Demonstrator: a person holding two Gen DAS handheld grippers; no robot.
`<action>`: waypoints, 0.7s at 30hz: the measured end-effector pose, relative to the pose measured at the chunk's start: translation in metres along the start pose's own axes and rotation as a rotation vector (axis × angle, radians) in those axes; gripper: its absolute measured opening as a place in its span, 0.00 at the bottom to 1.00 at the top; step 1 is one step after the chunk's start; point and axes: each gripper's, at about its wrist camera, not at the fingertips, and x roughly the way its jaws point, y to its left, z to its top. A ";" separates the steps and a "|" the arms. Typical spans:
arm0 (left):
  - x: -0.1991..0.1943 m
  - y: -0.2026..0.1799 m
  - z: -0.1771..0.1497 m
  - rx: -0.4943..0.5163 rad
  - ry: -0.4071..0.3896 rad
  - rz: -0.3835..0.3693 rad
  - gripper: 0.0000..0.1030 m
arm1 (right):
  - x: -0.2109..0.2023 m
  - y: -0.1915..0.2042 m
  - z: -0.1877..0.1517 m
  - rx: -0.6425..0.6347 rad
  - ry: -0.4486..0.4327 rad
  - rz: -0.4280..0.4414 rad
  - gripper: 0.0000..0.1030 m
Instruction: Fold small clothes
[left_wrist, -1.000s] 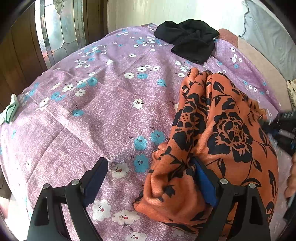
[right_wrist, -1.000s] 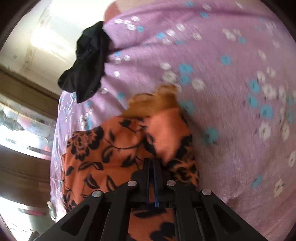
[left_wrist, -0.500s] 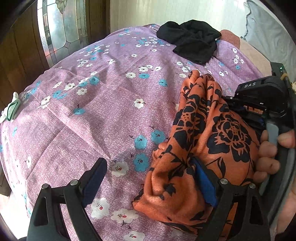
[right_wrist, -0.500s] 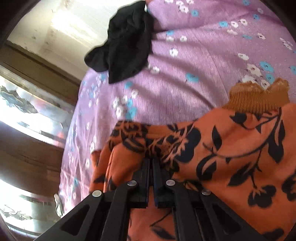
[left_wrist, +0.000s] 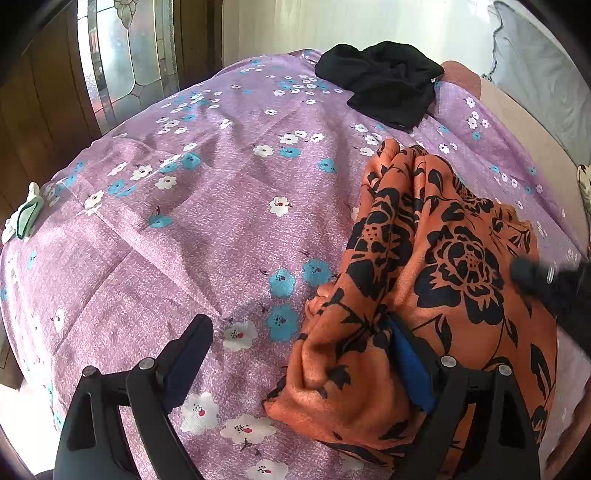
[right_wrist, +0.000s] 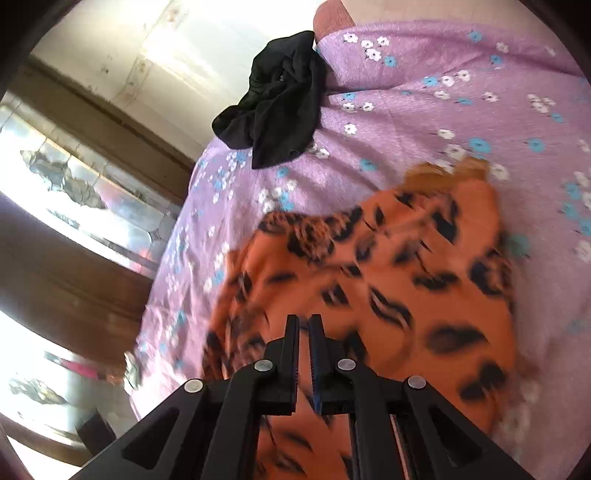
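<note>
The orange garment with black flowers (left_wrist: 436, 288) lies bunched on the purple floral bedsheet (left_wrist: 207, 236), well apart from the crumpled black garment (left_wrist: 384, 85) at the far edge. The left tool (left_wrist: 295, 354) stands wide apart — one blue-padded finger buried in the orange folds, the other over bare sheet. The right tool (right_wrist: 303, 332) is drawn nearly together above the blurred orange cloth — seemingly clamping nothing.

orange floral garment (right_wrist: 388, 280) motion-blurred, right claw (left_wrist: 532, 277) smeared
</note>
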 end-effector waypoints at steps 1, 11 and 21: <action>0.000 0.000 0.000 0.000 -0.001 0.003 0.91 | 0.002 -0.004 -0.006 -0.011 0.002 -0.022 0.05; 0.003 0.002 -0.001 -0.016 -0.001 0.011 0.96 | 0.016 -0.002 -0.033 -0.157 -0.131 -0.085 0.05; 0.005 0.005 -0.004 -0.039 -0.015 0.011 1.00 | 0.018 -0.001 -0.039 -0.180 -0.159 -0.093 0.05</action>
